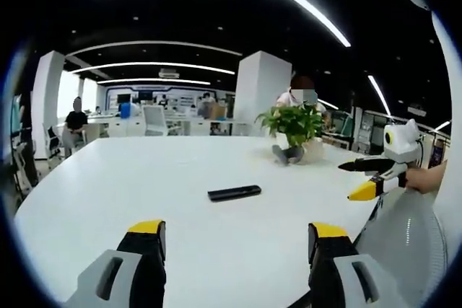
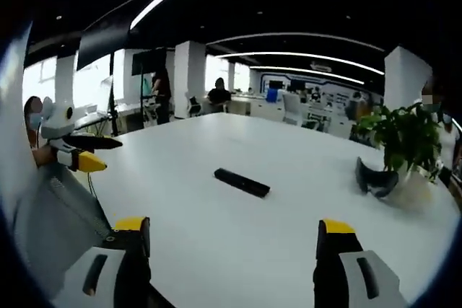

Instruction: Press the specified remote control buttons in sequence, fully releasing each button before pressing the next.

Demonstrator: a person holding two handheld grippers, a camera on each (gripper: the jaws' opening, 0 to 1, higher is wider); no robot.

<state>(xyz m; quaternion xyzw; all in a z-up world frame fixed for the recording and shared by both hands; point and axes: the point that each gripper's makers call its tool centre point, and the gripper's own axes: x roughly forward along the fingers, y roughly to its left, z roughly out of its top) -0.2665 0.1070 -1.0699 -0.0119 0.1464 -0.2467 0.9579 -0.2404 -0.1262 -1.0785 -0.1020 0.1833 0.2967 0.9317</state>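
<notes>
A slim black remote control [image 1: 234, 192] [image 2: 242, 182] lies flat near the middle of the white table [image 1: 144, 178] [image 2: 216, 250]. My left gripper [image 1: 238, 239] is open, its yellow-tipped jaws wide apart well short of the remote. My right gripper [image 2: 234, 239] is open too, equally far back from the remote, with nothing between its jaws. In the left gripper view the right gripper [image 1: 369, 178] comes in from the right, held by a hand [image 1: 427, 177]. The left gripper [image 2: 85, 152] enters the right gripper view from the left.
A potted green plant [image 1: 294, 124] [image 2: 404, 135] stands on the table's far side with a dark object [image 1: 287, 154] [image 2: 375, 178] at its base. A pale mesh surface [image 1: 404, 239] [image 2: 58, 210] lies by the near table edge. People, desks and chairs fill the office behind.
</notes>
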